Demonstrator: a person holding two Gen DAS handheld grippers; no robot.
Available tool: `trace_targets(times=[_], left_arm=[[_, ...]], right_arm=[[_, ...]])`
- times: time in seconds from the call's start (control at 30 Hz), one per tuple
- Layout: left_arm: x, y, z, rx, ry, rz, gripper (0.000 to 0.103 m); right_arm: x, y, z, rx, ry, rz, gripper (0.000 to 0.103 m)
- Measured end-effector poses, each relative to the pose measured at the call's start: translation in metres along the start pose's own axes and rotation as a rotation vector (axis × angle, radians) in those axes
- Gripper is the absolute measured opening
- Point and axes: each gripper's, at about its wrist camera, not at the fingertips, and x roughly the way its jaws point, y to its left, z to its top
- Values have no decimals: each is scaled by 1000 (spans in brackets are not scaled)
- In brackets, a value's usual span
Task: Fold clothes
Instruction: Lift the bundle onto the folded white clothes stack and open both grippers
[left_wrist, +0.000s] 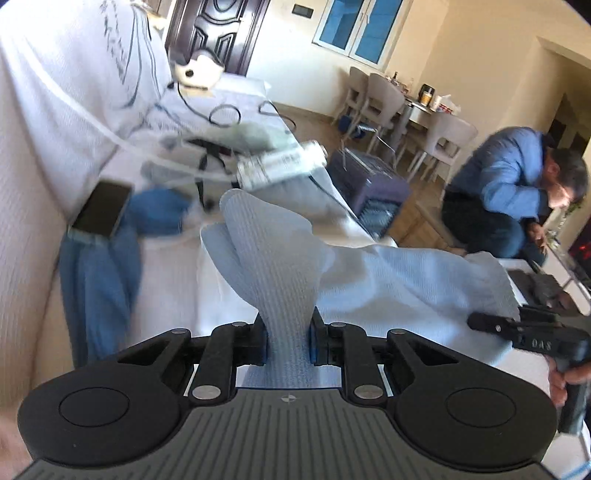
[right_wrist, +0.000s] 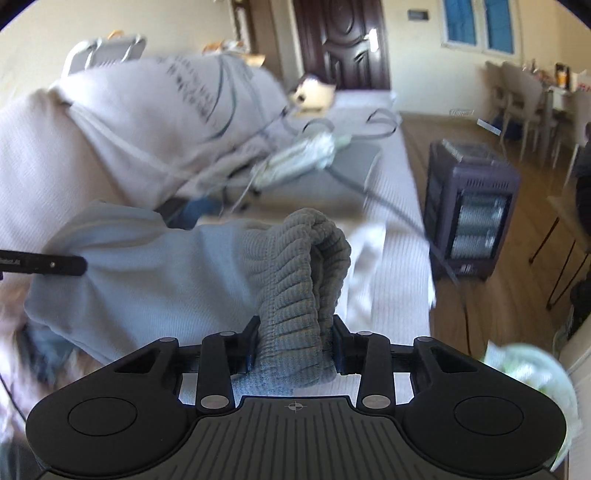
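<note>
I have the pale blue ribbed garment (left_wrist: 369, 273) pinched at two points and lifted off the sofa seat (left_wrist: 173, 280). The left gripper (left_wrist: 288, 343) is clamped narrow on a thin gathered strip of the knit, which fans out ahead of the fingers. The right gripper (right_wrist: 293, 350) is clamped on a thick rolled band, probably a cuff or hem (right_wrist: 310, 266), which bulges up between its fingers. The cloth sags between the two grips, bunched rather than flat, so I judge the folding barely begun: no crease is made yet, and the garment needs spreading first.

Beyond the left fingers and off to their left lie a blue denim piece (left_wrist: 99, 273) and a dark phone (left_wrist: 101, 212) against the sofa back; farther ahead sit cables and a white garment (left_wrist: 74, 74) draped over the backrest. To the right of the right fingers the seat edge drops to the wooden floor, where a dark heater (right_wrist: 469, 210) stands close. Open seat for laying the garment down is just ahead of both fingers. A seated person (left_wrist: 517, 192) is well apart.
</note>
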Motion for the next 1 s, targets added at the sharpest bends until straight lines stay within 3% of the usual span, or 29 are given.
trace_targets(times=[0.2, 0.33, 0.4, 0.53, 0.63, 0.7, 0.8, 0.93, 1.0], left_arm=[[63, 17, 34, 23, -4, 14, 17], [103, 26, 18, 14, 62, 5, 17], [122, 31, 9, 21, 94, 40, 18], [145, 51, -3, -41, 134, 54, 25], [145, 54, -4, -58, 135, 57, 32], [138, 53, -6, -83, 138, 51, 34], [123, 49, -7, -83, 122, 71, 34], [90, 36, -15, -40, 56, 111, 34], [69, 31, -24, -56, 16, 103, 40]], right_arm=[[67, -13, 25, 36, -15, -69, 37], [102, -28, 23, 38, 53, -103, 37], [114, -36, 16, 46, 88, -113, 37], [124, -44, 13, 64, 115, -100, 40], [125, -42, 14, 44, 131, -106, 44], [122, -39, 13, 17, 131, -105, 52], [111, -34, 12, -35, 121, -109, 53], [90, -26, 12, -78, 103, -117, 61], [78, -21, 10, -102, 92, -117, 62]])
